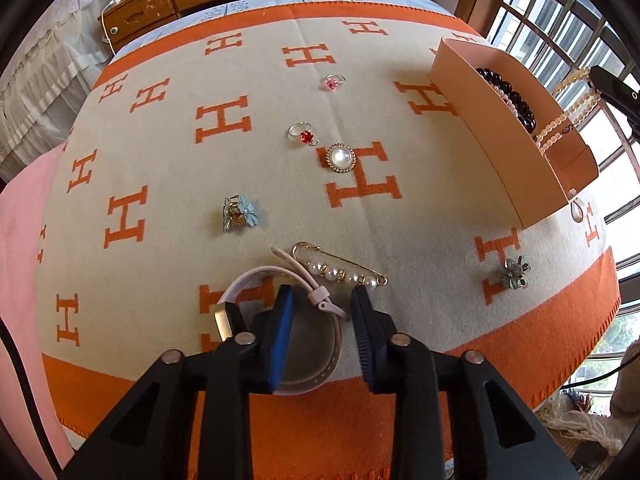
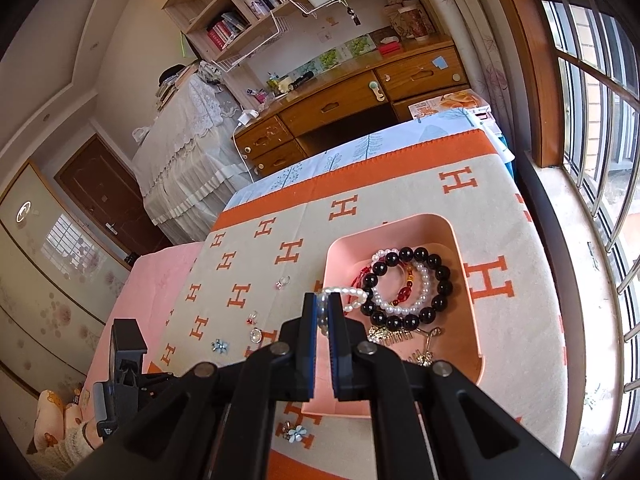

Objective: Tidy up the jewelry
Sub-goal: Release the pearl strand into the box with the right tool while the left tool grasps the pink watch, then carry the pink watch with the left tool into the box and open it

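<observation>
Pearl strand (image 2: 345,294) pinched in right gripper (image 2: 322,312) over pink box (image 2: 472,280) — left gripper (image 1: 322,300) spread

Your blanket (image 1: 168,152) is beige with orange H letters and an orange border. The box (image 2: 468,264) is pale pink, holding a black bead bracelet (image 2: 432,280) and a white pearl bracelet (image 2: 420,296). One ring (image 1: 306,136) has a red stone, another ring (image 1: 332,83) a pink one.

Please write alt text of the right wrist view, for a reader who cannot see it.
The right gripper is shut on a pearl bracelet, holding it over a pink tray that already contains a black bead bracelet and other jewelry. The tray sits on an orange and beige blanket, where rings and flower pieces lie to the left.
</observation>
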Motion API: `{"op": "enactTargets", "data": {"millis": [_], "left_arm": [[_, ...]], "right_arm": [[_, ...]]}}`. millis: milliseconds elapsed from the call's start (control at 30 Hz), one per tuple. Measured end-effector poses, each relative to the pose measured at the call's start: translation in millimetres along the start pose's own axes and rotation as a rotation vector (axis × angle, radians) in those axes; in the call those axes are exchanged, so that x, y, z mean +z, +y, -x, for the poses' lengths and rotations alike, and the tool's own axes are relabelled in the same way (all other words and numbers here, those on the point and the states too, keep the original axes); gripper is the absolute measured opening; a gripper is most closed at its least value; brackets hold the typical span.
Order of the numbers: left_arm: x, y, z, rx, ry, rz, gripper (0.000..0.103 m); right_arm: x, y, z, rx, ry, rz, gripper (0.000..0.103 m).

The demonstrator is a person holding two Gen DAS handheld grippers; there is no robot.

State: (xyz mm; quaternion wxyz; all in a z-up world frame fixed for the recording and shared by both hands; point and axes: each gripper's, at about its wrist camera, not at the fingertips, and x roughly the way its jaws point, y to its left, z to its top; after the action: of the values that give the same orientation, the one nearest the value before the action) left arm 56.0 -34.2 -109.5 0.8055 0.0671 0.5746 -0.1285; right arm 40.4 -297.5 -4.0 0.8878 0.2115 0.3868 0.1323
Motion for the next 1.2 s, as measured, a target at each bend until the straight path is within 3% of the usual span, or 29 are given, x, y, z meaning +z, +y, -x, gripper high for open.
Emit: {"op": "enactTargets", "data": {"millis": [400,467,567,667,967,1200], "left_arm": [[-3,7,24,-0.017,-0.089,0.057,0.013],[-2,7,34,-0.023,-0.113,0.054,0.013],[2,4,50,-0.037,-0.149,0.044,0.013],[8,-3,67,-0.043,-0.188,0.023,0.012],[45,-51,115,-0.107,-0.321,-0.078,0.012],[76,-108,118,-0.171,-0.358,-0.176,0.012]], "right_arm": [[-5,-2,-4,-0.086,0.042,0.003,0.006],[-7,-1,-4,-0.09,0.047,0.005,0.008],[-11,2,-3,-0.083,0.047,0.009,0.022],[-15,9,-1,-0.085,0.039,0.033,0.024],[-28,20,9,-0.07,0.012,0.06,0.024],[-34,8,24,-0.087,-0.028,0.024,0.024]]}}
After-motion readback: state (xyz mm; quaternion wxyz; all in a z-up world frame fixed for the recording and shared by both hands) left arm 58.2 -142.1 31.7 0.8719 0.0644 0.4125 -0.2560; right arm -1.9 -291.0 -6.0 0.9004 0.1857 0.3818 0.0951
